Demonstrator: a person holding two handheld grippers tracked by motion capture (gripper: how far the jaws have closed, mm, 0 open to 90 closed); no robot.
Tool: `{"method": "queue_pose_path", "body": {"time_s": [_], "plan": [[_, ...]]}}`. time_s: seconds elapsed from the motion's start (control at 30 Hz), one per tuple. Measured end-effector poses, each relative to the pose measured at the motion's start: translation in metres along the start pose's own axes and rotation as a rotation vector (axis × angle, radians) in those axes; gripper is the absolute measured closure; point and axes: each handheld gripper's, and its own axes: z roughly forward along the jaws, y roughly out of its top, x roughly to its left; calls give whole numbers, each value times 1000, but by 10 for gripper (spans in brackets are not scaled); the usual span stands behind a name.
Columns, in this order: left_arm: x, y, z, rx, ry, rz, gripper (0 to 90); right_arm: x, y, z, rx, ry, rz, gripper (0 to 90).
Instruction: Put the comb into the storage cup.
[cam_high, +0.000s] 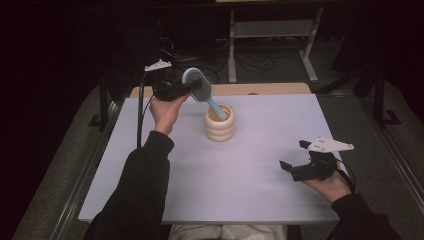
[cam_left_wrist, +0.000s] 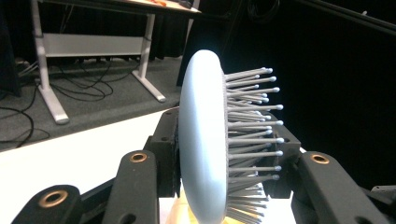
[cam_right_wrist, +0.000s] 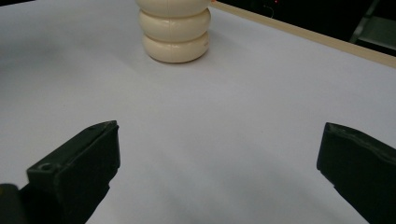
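Observation:
A light blue hairbrush (cam_high: 199, 86) with grey bristles hangs tilted over a cream ribbed cup (cam_high: 219, 123), its handle tip reaching into the cup's mouth. My left gripper (cam_high: 186, 88) is shut on the brush head; in the left gripper view the brush head (cam_left_wrist: 205, 140) stands edge-on between the black jaws, bristles pointing right. My right gripper (cam_high: 295, 156) rests open near the table's right front, nothing between its fingers. The right gripper view has the cup (cam_right_wrist: 175, 30) ahead, beyond the spread jaws.
The white tabletop (cam_high: 240, 175) has a wooden strip (cam_high: 270, 89) along its far edge. Beyond it stand a metal table frame (cam_high: 272, 35) and loose cables on the dark floor. Dark sleeves come in from the bottom.

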Motion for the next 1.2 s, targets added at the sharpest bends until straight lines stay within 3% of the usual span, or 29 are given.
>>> {"method": "queue_pose_path", "body": {"time_s": [0.37, 0.53, 0.83, 1.07, 1.2], "plan": [[3, -13, 12, 11, -12, -25, 571, -2, -1, 0, 4, -7, 10, 0], [9, -22, 18, 18, -6, -51, 570, -3, -2, -1, -1, -10, 20, 0], [17, -31, 18, -25, -23, -124, 566, -3, -2, -1, 7, -12, 20, 0], [15, -31, 20, -26, -39, -132, 544, -3, -2, -1, 9, -10, 20, 0], [15, -36, 24, 41, -49, -86, 522, -3, -2, 0, 15, -13, 18, 0]]}}
